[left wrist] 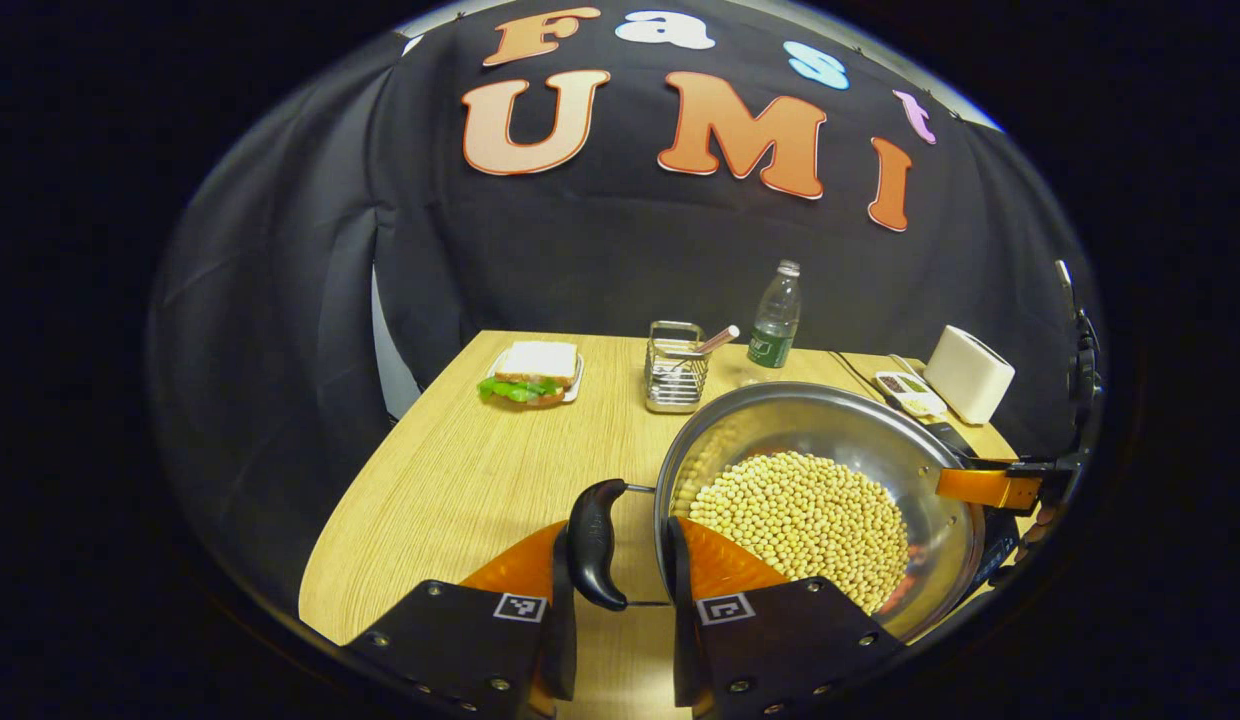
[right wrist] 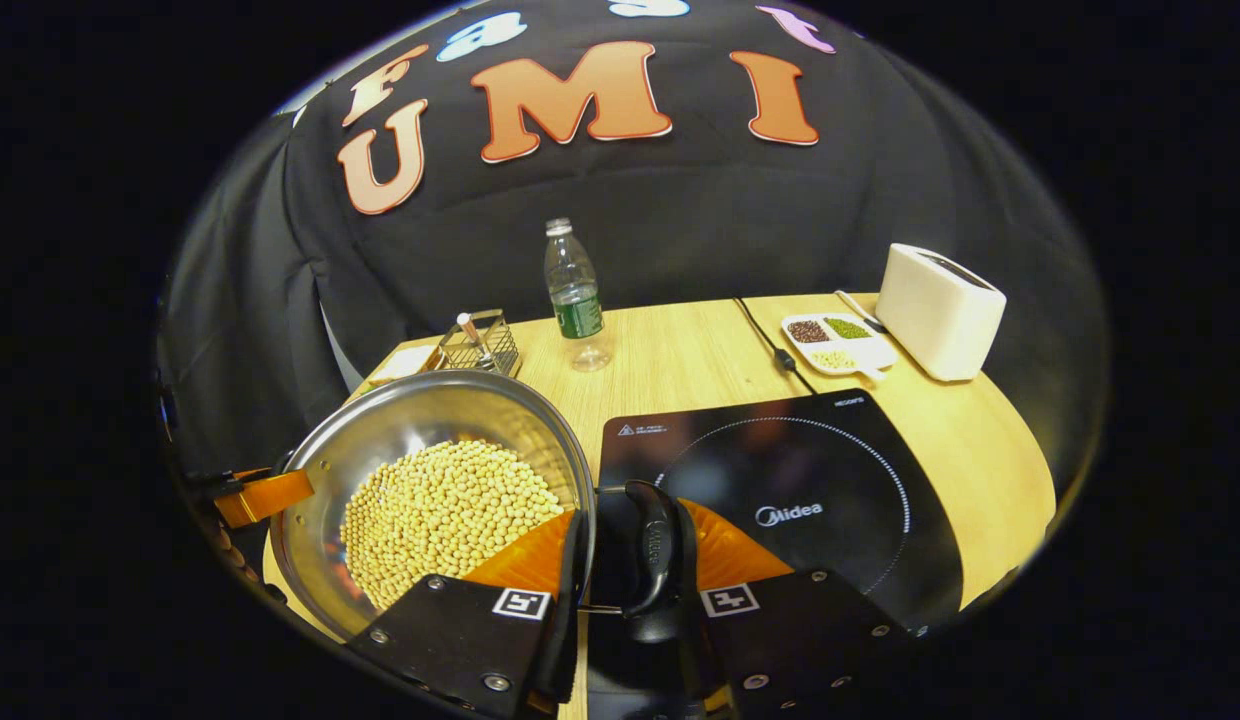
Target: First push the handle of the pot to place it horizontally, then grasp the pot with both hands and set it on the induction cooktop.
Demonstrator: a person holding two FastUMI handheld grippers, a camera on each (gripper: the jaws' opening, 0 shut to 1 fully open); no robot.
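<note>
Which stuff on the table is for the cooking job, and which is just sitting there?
For the job: pot of beans, its handles, cooktop, left gripper, right gripper.

Just sitting there: bottle, toaster, sandwich, wire basket, snack tray.

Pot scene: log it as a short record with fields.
pot: steel pot, full of yellow beans, beside the cooktop
left hand-held gripper: fingers around the pot's black side handle
right hand-held gripper: fingers around the opposite handle
induction cooktop: bare, on the table
behind: water bottle, toaster
</note>
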